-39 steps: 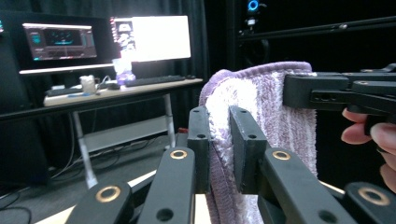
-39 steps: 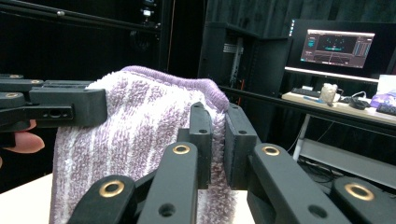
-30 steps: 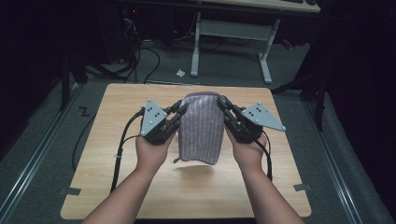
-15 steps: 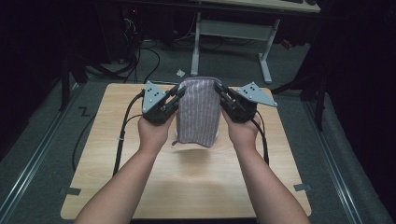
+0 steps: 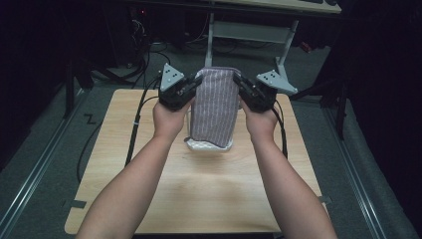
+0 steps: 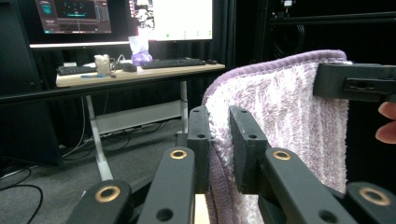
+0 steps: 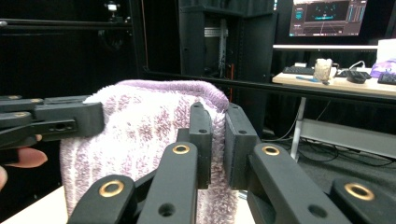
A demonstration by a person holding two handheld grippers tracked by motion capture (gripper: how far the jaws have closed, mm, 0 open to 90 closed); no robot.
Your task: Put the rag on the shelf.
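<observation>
A: Item one, the cloth?

B: Purple-and-white striped towel (image 5: 215, 107), folded, held up above the far half of the wooden table (image 5: 199, 189). Its top edge is level with the two grippers; its lower, whiter end hangs just over the tabletop, and I cannot tell whether it touches.

A: Left gripper?

B: Left gripper (image 5: 191, 89), held in the person's left hand (image 5: 168, 119), at the towel's upper left corner. In the left gripper view the jaws are pressed onto the towel's edge (image 6: 280, 130), fleecy pile squeezed between them.

A: Right gripper?

B: Right gripper (image 5: 239, 85), held in the right hand (image 5: 260, 119), at the upper right corner. In the right gripper view its jaws pinch the towel's edge (image 7: 154, 126) likewise, with the purple hem curving over the top.

A: Each sees the other?

B: Yes. The opposite jaw shows as a black bar against the towel in both gripper views, with fingertips (image 6: 386, 122) beside it.

A: Surroundings?

B: Desk (image 6: 140, 74) with keyboard (image 6: 175, 62) and lit monitors (image 6: 74, 15) beyond the table; cables (image 5: 134, 124) trailing from the left gripper across the tabletop
</observation>
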